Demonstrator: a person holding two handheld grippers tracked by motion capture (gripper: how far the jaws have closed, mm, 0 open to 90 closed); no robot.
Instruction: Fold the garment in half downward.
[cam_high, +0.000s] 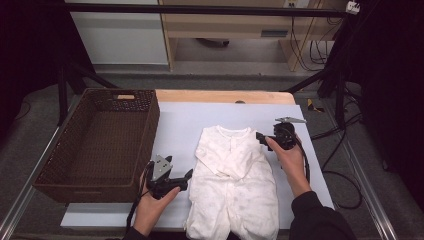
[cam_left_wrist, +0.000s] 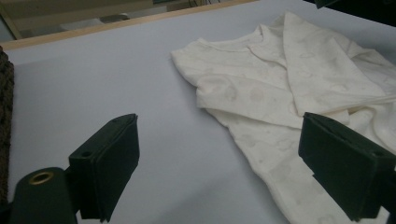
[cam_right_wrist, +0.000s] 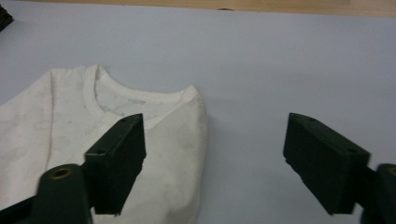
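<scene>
Both tools, left (cam_high: 189, 174) and right (cam_high: 260, 136), gape beside unlabelled white babygrow (cam_high: 235, 180)

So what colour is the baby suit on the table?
Cream white baby suit, faint printed pattern; left gripper view.

From above, my desk (cam_high: 300, 165) is evenly and softly lit while the room's sides fall into near black. The white baby suit (cam_high: 235, 180) reads pale with faint folds and no glare. The basket (cam_high: 100, 145) stays dark inside. The high view is soft and grainy. Close up, my tongs' black pads (cam_left_wrist: 105, 163) look blurred and the cloth print is hazy.
</scene>
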